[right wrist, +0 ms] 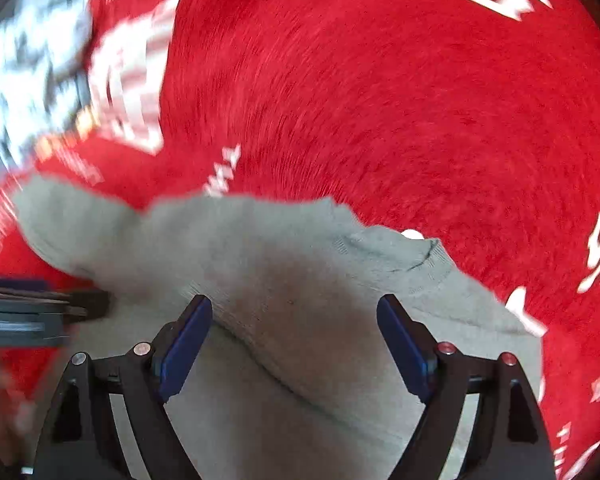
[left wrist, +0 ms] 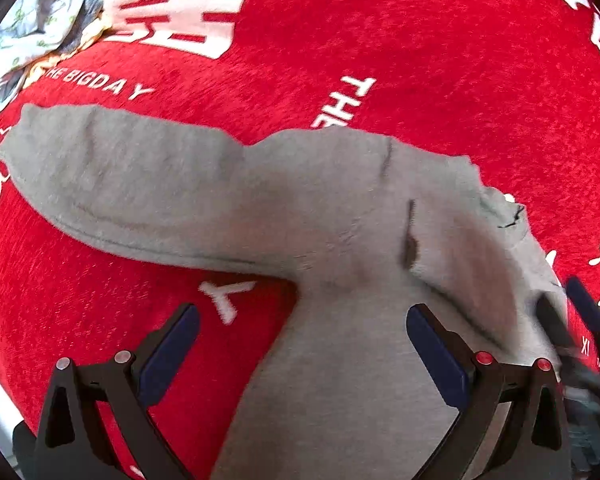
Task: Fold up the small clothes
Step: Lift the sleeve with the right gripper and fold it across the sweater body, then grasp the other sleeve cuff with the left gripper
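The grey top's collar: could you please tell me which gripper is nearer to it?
Right. The right gripper hovers open just short of the collar; the left gripper hangs farther off, by the sleeve armpit.

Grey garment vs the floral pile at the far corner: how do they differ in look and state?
The grey garment is plain and unpatterned; the floral pile is pale fabric with a small leafy print. The grey garment lies spread out on the red cloth, one sleeve stretched to the side; the floral pile is bunched and crumpled. The grey garment lies under both open grippers; the floral pile sits far off at the cloth's edge. Both are soft fabric items, not yet folded.
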Motion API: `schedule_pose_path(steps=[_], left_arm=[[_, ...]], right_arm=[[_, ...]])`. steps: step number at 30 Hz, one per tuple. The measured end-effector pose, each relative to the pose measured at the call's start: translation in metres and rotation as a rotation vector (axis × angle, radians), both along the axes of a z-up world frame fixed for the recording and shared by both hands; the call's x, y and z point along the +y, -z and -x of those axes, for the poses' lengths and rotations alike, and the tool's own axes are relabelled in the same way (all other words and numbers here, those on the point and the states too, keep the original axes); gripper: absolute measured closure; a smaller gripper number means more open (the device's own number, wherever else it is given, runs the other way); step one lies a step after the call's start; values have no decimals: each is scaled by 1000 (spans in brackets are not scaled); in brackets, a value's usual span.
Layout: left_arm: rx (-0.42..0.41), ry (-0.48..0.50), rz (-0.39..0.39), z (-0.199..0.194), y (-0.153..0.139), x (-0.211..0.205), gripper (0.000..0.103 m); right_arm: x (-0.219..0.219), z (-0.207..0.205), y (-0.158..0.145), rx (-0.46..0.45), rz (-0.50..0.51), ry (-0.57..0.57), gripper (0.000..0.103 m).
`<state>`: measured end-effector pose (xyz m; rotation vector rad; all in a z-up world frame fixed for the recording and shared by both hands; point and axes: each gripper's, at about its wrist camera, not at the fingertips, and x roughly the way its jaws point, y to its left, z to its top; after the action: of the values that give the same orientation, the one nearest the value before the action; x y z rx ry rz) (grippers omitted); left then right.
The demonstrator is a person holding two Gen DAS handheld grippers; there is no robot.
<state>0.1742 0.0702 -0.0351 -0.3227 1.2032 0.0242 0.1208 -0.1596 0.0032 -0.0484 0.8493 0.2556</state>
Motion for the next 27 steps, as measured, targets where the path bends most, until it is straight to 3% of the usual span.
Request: schedule_pose_path(steps=[2, 4, 6, 8, 9, 11, 14, 16, 17, 18, 20, 22, 25, 27], left_arm=[[-7, 28, 0, -5, -6, -18, 0], [-18, 69, 4, -14, -14, -45, 0], [-50, 121, 15, -24, -25, -74, 0], [-75, 192, 31, -34, -31, -103, 0], [-75, 219, 16, -39, -31, -117, 0], [-66, 266, -33, -50, -23, -140, 0], [-3, 299, -156, -64, 6, -158, 0], [41, 303, -220, -67, 26, -160, 0], [13, 304, -250, -64, 29, -158, 0], [-17, 308, -251, -61, 28, -157, 0], [-22, 312, -247, -59, 28, -154, 0], [-21, 317, -239, -61, 29, -152, 0], [-12, 315, -235, -60, 29, -148, 0], [-2, 298, -227, -58, 25, -143, 0]], right_arm=[[-47, 0, -4, 4, -69, 120, 16], [-89, -5, 12, 57, -86, 243, 16], [-131, -6, 48, 211, -133, 333, 16], [-147, 0, 78, 354, -160, 340, 21], [-142, 10, 73, 280, -116, 290, 21], [-132, 15, 64, 260, -25, 253, 21], [-130, 3, 53, 171, 20, 287, 21], [-130, -24, 65, 213, 81, 319, 21], [-133, -38, 75, 253, 110, 325, 21], [-133, -53, 88, 296, 138, 329, 21], [-142, -67, 88, 258, 104, 356, 11], [-153, -83, 95, 289, 49, 388, 2], [-154, -94, 89, 304, 61, 397, 4], [-144, -80, 68, 242, 28, 370, 7]])
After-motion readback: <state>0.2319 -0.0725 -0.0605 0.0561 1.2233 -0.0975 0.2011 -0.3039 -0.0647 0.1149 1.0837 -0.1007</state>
